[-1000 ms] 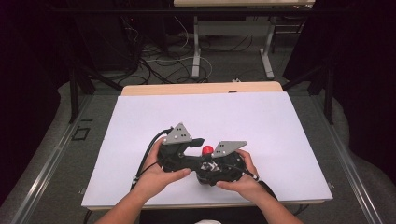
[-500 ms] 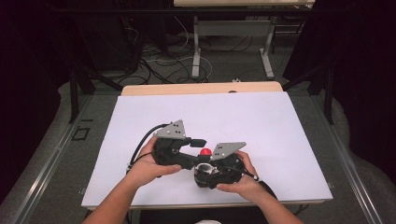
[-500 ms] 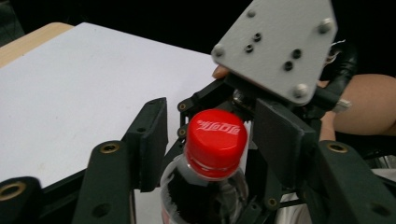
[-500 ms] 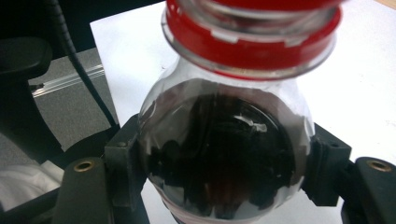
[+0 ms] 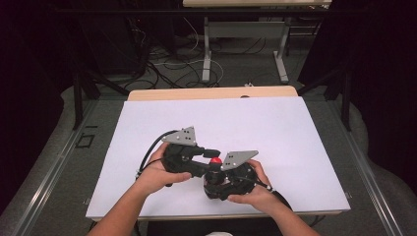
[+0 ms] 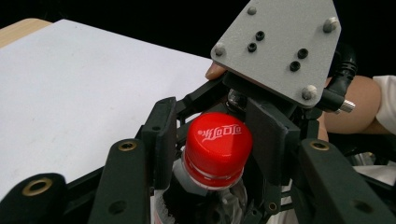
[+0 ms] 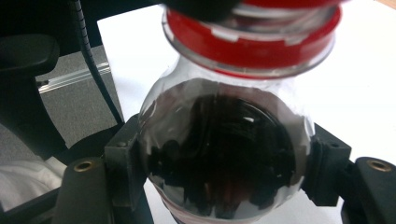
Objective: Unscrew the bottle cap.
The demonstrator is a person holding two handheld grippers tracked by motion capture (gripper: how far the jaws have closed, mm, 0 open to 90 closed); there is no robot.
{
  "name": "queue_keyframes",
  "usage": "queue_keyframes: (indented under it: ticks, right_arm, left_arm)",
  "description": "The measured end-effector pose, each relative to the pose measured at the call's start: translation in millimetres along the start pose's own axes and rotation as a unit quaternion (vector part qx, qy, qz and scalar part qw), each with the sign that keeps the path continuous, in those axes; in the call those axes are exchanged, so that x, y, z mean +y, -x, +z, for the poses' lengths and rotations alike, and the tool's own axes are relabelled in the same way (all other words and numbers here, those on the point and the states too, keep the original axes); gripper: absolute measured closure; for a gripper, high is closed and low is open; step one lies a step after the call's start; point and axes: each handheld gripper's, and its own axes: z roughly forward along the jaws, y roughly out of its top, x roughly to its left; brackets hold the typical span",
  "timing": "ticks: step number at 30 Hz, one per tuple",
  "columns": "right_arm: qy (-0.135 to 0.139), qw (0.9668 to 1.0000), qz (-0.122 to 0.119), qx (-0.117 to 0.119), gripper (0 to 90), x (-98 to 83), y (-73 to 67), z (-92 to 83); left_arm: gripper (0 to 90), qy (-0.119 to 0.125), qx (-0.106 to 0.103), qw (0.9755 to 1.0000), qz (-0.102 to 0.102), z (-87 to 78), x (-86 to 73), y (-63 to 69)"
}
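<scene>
A: Where's the bottle (image 7: 219, 158)?
B: Above the white surface (image 5: 275, 128), around 6 o'clock, clenched in your right tool (image 7: 219, 186).
A: Left tool (image 6: 217, 154)?
B: Just been closing around the red cap (image 6: 217, 147). Seat both pads squarely, hold the body steady, then twist.

Red cap (image 6: 217, 149), white script; blk tongs (image 6: 219, 154)

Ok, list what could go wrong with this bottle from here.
1. The left gripper, whose jaws have just been closing, straddles the red cap; whether its pads bite yet is unclear, so they might slip when twisting.
2. The right gripper clamps the bottle on its rounded, glossy shoulder, which could rotate in the grip.
3. Dark liquid inside could spill onto the white table.
</scene>
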Motion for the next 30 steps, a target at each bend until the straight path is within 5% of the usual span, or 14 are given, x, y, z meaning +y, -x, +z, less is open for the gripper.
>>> queue_keyframes:
  ticks: [3,8,12,19,25,30]
  right_arm:
    - [0.002,1.0,-0.001,-0.001,29.6,-0.2,-0.3,1.1]
    - [0.001,0.9999,0.004,-0.012,29.6,-1.1,1.3,1.1]
    - [-0.002,0.9998,0.01,-0.019,29.6,-1.0,1.4,0.8]
    - [-0.008,0.9989,0.013,-0.043,29.6,-0.4,1.3,-0.3]
    - [-0.005,0.9981,0.026,-0.056,29.7,-0.6,2.2,-1.2]
    - [-0.002,0.9973,0.023,-0.07,29.7,-1.9,2.9,0.2]
  left_arm:
    - [59.1,-0.003,0.014,0.9999,0.008,2.6,1.5,5.2]
    - [61.1,-0.005,0.074,0.9972,0.009,6.4,2.9,16.8]
    - [61.3,-0.01,0.128,0.9917,-0.005,9.7,5.1,28.9]
    - [61.4,-0.002,0.206,0.9776,-0.044,19.8,8.7,42.5]
    - [61.5,0.006,0.218,0.973,-0.077,22.4,11.8,42.2]
    - [61.5,0.009,0.228,0.9704,-0.08,23.2,13.1,42.2]
